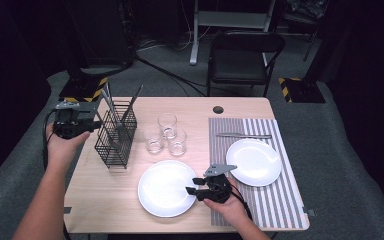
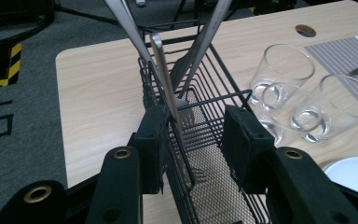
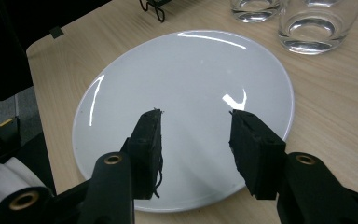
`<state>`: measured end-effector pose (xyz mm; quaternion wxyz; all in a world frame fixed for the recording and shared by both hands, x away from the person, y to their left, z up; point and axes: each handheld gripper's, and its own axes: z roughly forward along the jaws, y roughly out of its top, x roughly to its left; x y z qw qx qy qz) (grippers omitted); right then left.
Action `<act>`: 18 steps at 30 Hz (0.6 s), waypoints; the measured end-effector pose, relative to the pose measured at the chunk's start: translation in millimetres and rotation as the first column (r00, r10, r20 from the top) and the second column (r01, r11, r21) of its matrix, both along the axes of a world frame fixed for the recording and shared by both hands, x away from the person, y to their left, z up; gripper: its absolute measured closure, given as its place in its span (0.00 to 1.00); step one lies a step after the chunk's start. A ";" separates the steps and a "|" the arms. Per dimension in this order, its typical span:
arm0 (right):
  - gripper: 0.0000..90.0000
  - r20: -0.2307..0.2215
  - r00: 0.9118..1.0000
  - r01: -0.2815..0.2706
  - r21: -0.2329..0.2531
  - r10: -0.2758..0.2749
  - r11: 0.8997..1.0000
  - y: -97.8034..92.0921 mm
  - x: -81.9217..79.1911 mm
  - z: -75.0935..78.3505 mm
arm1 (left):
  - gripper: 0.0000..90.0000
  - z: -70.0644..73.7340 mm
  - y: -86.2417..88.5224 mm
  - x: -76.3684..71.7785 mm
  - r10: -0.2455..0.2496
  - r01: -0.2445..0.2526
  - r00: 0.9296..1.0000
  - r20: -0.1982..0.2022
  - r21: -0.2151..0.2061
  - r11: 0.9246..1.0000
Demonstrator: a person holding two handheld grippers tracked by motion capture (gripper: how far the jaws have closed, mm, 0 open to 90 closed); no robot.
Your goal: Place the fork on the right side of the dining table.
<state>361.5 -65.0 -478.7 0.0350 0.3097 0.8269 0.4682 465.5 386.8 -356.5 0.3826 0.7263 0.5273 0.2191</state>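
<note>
The wire rack (image 1: pixel 116 136) stands upright near the left edge of the bench (image 1: pixel 95 205), with several pieces of cutlery (image 1: pixel 111 107) leaning out of its top. In the left gripper view one long metal handle (image 2: pixel 164 74) slants down into the rack, and its lower part lies against the inner face of the left jaw of the left tool (image 2: pixel 193 142), though I cannot tell whether it is actually touching; the jaws are spread wide on either side of the rack's near end and nothing is pinched. From above, the left tool (image 1: pixel 87 127) is held by the left hand (image 1: pixel 62 145) just beside the rack, level with its upper half. The near white plate (image 1: pixel 167 187) lies flat on the bare wood at the front middle of the bench. The right tool (image 1: pixel 194 185) hovers over that plate's right rim, held by the right hand (image 1: pixel 225 202); in the right gripper view the right tool (image 3: pixel 196 140) has its jaws spread apart above the plate (image 3: pixel 186 70), gripping nothing. Three clear glasses (image 1: pixel 167 134) stand clustered between the rack and a striped mat (image 1: pixel 285 190) on the right side. A second white plate (image 1: pixel 254 161) rests on that mat, with a knife (image 1: pixel 243 135) lying just behind it. A black folding chair (image 1: pixel 243 56) stands beyond the far edge of the bench.
</note>
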 end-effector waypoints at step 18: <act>0.59 -0.010 1.000 0.007 -0.002 -0.007 1.000 -1.8 0.8 -1.2 | 0.74 -11.6 -5.1 21.1 0.028 -0.028 1.000 0.005 -0.006 1.000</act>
